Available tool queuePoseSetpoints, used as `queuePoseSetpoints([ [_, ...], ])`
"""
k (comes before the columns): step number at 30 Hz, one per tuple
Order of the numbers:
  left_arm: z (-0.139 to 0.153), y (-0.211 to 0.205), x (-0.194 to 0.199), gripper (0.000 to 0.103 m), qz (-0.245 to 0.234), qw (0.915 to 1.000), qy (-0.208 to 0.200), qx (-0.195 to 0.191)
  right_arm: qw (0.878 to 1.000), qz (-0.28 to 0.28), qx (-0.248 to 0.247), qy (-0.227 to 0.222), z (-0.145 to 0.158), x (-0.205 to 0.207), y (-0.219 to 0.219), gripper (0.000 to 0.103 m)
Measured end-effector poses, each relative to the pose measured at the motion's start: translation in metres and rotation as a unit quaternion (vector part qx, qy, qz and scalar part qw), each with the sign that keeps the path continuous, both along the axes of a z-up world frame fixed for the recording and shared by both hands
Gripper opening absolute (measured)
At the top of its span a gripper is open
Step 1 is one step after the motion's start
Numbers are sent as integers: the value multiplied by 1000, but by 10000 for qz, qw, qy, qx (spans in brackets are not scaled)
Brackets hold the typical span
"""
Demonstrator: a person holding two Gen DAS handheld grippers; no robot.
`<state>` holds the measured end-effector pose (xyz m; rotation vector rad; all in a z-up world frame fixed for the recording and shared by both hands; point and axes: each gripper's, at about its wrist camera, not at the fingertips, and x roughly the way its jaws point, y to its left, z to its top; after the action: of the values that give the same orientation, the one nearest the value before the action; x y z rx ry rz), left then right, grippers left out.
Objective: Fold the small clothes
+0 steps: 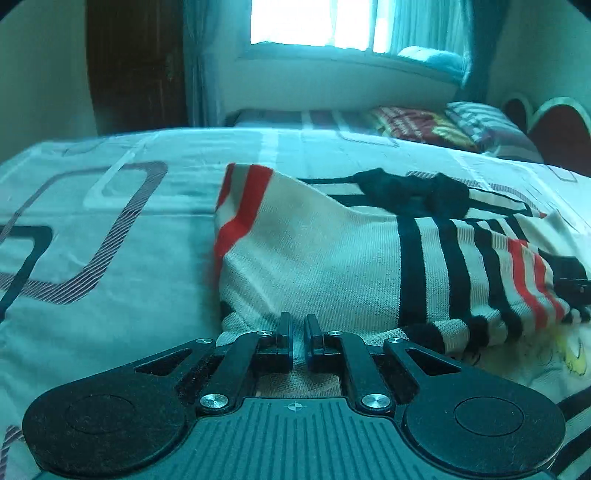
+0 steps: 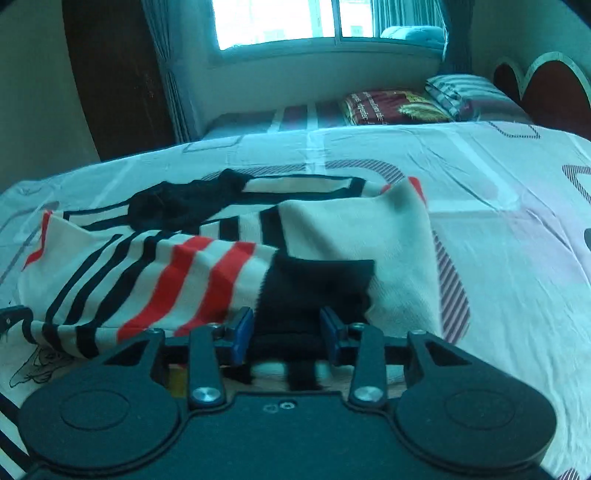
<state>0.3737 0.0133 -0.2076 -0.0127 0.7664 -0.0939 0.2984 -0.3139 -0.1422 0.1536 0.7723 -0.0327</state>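
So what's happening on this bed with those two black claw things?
A person is folding a small striped knit garment on the bed, working a handheld gripper in each hand. The left gripper is pinched nearly shut at the garment's cream edge. The right gripper has its jaws apart, with the dark cuff end just beyond them, not pinched. A black piece of clothing lies on top, farther back.

Home bedroom. Wide bed (image 2: 480, 221) with a printed sheet fills both views. Striped pillow (image 2: 461, 94) and folded red blanket (image 2: 391, 107) at the far end, by a heart-shaped headboard (image 2: 546, 88). Curtained window (image 2: 295, 22) behind, dark wooden door (image 2: 114, 81) on the left. Striped knit garment (image 2: 221, 251) lies on the bed.
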Motion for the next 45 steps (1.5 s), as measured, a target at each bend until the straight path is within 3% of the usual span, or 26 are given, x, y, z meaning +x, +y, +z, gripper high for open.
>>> queuePoseSetpoints([
  [2, 14, 0, -7, 9, 132, 9998, -60, -145, 9998, 3, 142, -165, 14, -6, 3, 46],
  [5, 12, -10, -19, 9, -31, 9999, -100, 48, 9992, 205, 4, -350, 20, -16, 16, 67],
  [8, -2, -4, -17, 9, 131, 9998, 19, -121, 9998, 165, -68, 133, -4, -3, 13, 66],
  [15, 16, -9, -39, 9, 166, 9994, 80, -298, 9990, 350, 237, -120, 20, -29, 16, 64],
  [20, 2, -28, -61, 9, -73, 9988, 381, -297, 9967, 753, 310, 15, 17, -49, 33, 64],
  [23, -6, -27, -78, 11, -37, 9997, 191, -146, 9957, 853, 75, 354, -3, -61, 34, 62],
  [27, -6, -12, -92, 11, 160, 9997, 194, -10, 9930, 1003, -568, 263, -7, -84, 26, 60],
  [29, -6, -1, -102, 11, 299, 9994, 198, 16, 9932, 921, -665, 270, -8, -93, 17, 60],
  [33, -3, 4, -112, 11, 522, 9983, 268, 64, 9951, 773, -542, 299, -5, -102, 8, 58],
  [35, 2, 0, -113, 11, 671, 9970, 377, -40, 9964, 769, -254, 245, 1, -107, 8, 58],
  [38, 9, -19, -123, 11, 553, 9973, 453, -145, 9954, 926, 185, 154, 10, -117, 14, 58],
  [45, 11, -62, -146, 11, 237, 9983, 527, -69, 9892, 1419, 361, 65, 19, -132, 41, 58],
])
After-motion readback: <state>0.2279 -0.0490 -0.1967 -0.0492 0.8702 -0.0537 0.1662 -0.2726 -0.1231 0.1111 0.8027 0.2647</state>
